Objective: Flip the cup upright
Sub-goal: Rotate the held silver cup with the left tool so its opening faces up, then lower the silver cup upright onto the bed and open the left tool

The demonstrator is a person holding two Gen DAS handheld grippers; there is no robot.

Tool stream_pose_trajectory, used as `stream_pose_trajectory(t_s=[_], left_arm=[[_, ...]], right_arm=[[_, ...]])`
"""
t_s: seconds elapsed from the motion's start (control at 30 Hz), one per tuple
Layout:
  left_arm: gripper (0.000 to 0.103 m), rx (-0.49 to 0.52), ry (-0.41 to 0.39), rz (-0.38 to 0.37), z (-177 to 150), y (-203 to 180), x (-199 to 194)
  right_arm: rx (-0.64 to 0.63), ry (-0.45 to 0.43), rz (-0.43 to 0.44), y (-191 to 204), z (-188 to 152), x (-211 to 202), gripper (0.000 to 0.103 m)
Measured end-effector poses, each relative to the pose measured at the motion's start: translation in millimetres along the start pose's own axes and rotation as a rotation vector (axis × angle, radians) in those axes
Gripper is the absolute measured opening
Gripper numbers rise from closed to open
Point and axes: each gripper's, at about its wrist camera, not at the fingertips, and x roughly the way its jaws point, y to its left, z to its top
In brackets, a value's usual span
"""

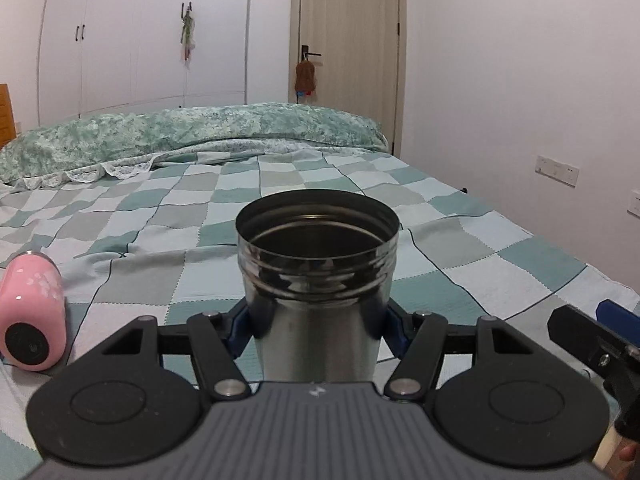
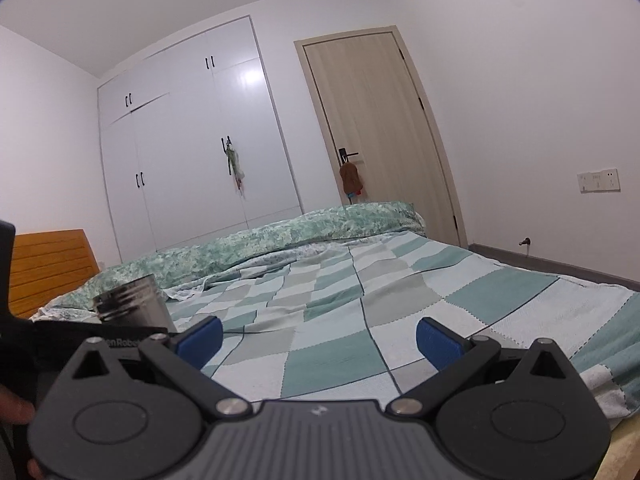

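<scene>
The left tongs (image 1: 316, 326) are closed around the stainless steel cup (image 1: 318, 280), their blue pads pressed against its sides below the threaded rim. The cup stands upright with its open mouth on top, held over the bed (image 1: 460, 240) near the edge closest to me. A pink tumbler (image 1: 32, 316) lies on its side on the checked bedspread, toward the bed's left edge, well apart from the cup. The right tongs (image 2: 318, 340) hang wide open over the bedspread, holding nothing, their blue pads (image 2: 200, 340) well apart. A green patterned quilt (image 1: 192, 136) is bunched along the bed's far edge.
</scene>
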Motion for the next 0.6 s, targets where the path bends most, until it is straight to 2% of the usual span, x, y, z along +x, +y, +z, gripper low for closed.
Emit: stream_pose_trajectory(t_s=[0.03,0.07,0.2,0.27,0.43,0.6], left_arm=[[0.081,0.001,-0.003,-0.010,0,1,-1],[0.103,0.001,-0.017,-0.016,0,1,-4],[0.103,0.002,-0.112,-0.033,-3,8,-31],[0.103,0.001,-0.150,-0.019,-4,14,-49],[0.103,0.011,-0.298,0.090,-18,44,-118],[0.103,-0.015,-0.362,0.183,-46,89,-173]], right_arm=[[0.000,0.001,0.001,0,0,0,0.103],[-0.003,0.001,0.002,1,-1,0,0.103],[-0.017,-0.005,0.016,6,-2,-1,0.103],[-0.029,-0.013,0.025,8,-1,-2,0.103],[-0.080,-0.044,0.058,19,-4,-11,0.103],[-0.161,-0.065,0.106,37,-10,-26,0.103]])
